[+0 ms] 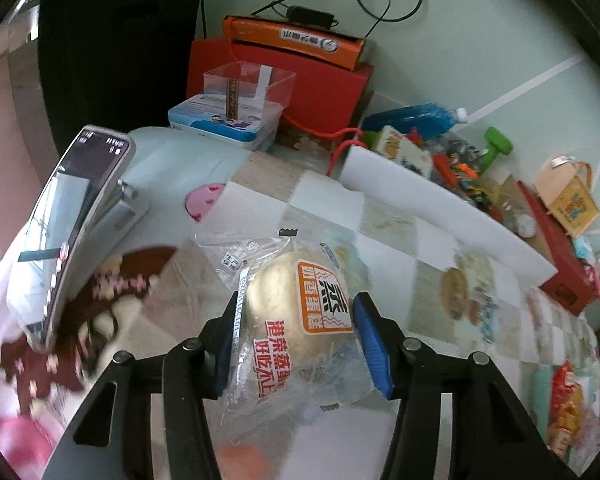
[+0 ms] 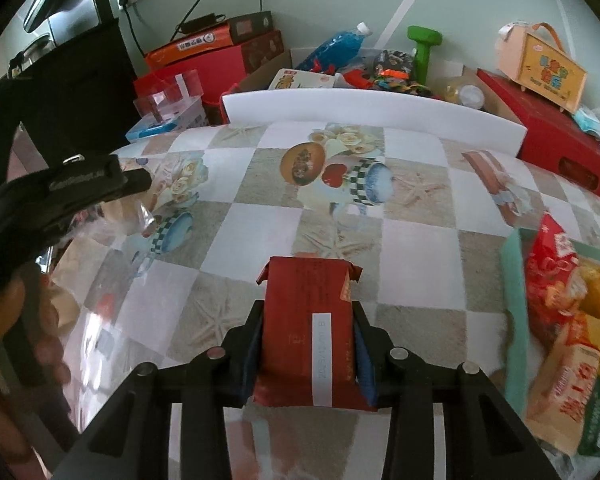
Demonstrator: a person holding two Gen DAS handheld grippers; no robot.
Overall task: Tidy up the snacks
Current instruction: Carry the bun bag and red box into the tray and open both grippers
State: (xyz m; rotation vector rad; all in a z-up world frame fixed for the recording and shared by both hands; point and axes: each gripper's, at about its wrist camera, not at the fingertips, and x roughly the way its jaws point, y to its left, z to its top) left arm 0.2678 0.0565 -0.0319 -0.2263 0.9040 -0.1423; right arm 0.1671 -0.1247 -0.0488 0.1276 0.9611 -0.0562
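Observation:
My left gripper (image 1: 296,320) is shut on a clear-wrapped steamed cake (image 1: 292,312) with an orange label, its blue pads (image 1: 374,348) pressing both sides and lifting it above the checkered tablecloth (image 1: 380,216). My right gripper (image 2: 308,320) is shut on a dark red snack packet (image 2: 310,328) with a white sticker, held just over the tablecloth (image 2: 340,232). At the right edge a teal tray (image 2: 514,292) holds several red and yellow snack packs (image 2: 560,292); the same snack packs (image 1: 568,400) show in the left wrist view. The left gripper (image 2: 60,196) appears at the left of the right wrist view.
A phone on a stand (image 1: 68,216) stands at the left. A white foam board (image 2: 372,112) crosses the back of the table, with red boxes (image 2: 556,132), a blue bottle (image 2: 336,46), a green dumbbell (image 2: 422,50) and toys behind it. A person's hand (image 2: 32,320) is at the left.

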